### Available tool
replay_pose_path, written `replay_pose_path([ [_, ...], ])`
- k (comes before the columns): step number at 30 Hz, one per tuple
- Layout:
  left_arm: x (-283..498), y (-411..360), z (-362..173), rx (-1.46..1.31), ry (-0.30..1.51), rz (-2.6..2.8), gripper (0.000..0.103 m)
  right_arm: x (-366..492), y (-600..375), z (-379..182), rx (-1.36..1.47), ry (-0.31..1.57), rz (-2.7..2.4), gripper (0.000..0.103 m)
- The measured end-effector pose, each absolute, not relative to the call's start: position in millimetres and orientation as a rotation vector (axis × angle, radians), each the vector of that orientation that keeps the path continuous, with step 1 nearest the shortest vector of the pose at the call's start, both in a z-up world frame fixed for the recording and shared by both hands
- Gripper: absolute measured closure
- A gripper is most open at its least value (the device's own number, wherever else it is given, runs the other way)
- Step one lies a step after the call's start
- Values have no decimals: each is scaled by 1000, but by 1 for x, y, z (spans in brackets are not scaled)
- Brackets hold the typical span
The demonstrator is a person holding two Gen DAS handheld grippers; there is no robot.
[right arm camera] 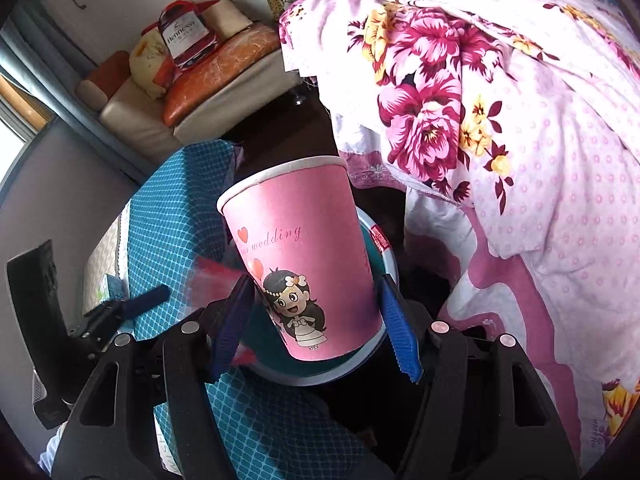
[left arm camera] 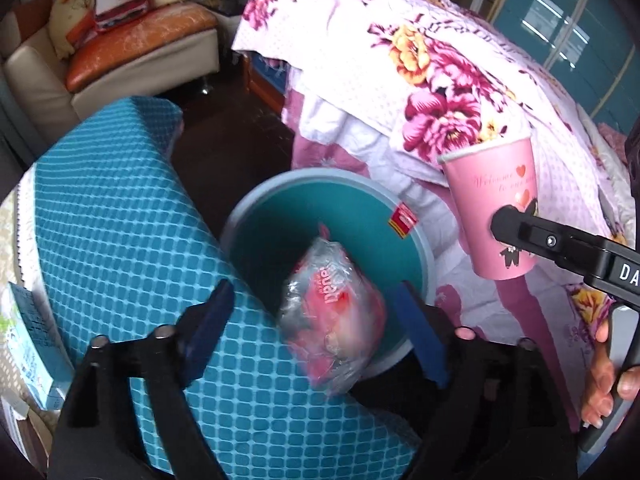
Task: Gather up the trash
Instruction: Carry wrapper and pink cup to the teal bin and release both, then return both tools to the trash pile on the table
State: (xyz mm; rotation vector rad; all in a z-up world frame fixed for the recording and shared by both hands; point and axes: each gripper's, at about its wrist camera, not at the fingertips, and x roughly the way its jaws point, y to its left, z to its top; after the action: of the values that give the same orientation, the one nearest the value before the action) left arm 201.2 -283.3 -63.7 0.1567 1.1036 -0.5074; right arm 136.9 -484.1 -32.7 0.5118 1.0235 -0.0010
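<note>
1. Two blue pads [left arm camera: 208,332] of the left gripper [left arm camera: 316,328] stand spread wide, and neither one touches the crumpled plastic wrapper [left arm camera: 332,316] that shows blurred between them, over the mouth of the bin.
2. That wrapper is clear and pink with printed lettering; whether it rests on anything cannot be told.
3. Just past the wrapper is the teal waste bin [left arm camera: 280,216], round with a pale grey rim and a red label on its inner wall.
4. On the right gripper [right arm camera: 316,312], the blue pads [right arm camera: 396,328] pinch the lower half of a pink paper cup [right arm camera: 304,256], one on each side.
5. This cup stands upright and a little tilted, printed with hearts and a cartoon bride, its white rim at the top; it is held above the bin's near rim.
6. From the left wrist view the same cup hangs to the right of the bin, with the person's hand [left arm camera: 604,376] on the right gripper's handle.
7. Left of the bin is a surface with a teal checked cover [left arm camera: 120,216].
8. Right of the bin a floral pink quilt [left arm camera: 420,80] hangs down over the bed.
9. Farther back stands a cream sofa [left arm camera: 132,64] with orange cushions.
</note>
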Motion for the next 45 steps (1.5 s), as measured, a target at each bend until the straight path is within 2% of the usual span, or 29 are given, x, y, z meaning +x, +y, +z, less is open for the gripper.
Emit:
replay_pose_path([
  [5, 196, -274, -60, 152, 1112, -500, 13, 138, -482, -34, 508, 1030, -1, 42],
  [18, 173, -232, -45, 112, 1124, -485, 12, 146, -454, -46, 438, 1108, 9, 42],
  [21, 170, -225, -41, 102, 1125, -481, 11, 149, -446, -46, 426, 1118, 15, 40],
  [23, 168, -219, -39, 99, 1122, -479, 11, 150, -442, -45, 428, 1124, 19, 33],
  [29, 159, -199, -30, 76, 1115, -469, 11, 147, -430, -34, 403, 1122, 23, 28],
  [45, 102, -104, 2, 32, 1077, -368, 11, 108, -356, -15, 309, 1189, 145, 25],
])
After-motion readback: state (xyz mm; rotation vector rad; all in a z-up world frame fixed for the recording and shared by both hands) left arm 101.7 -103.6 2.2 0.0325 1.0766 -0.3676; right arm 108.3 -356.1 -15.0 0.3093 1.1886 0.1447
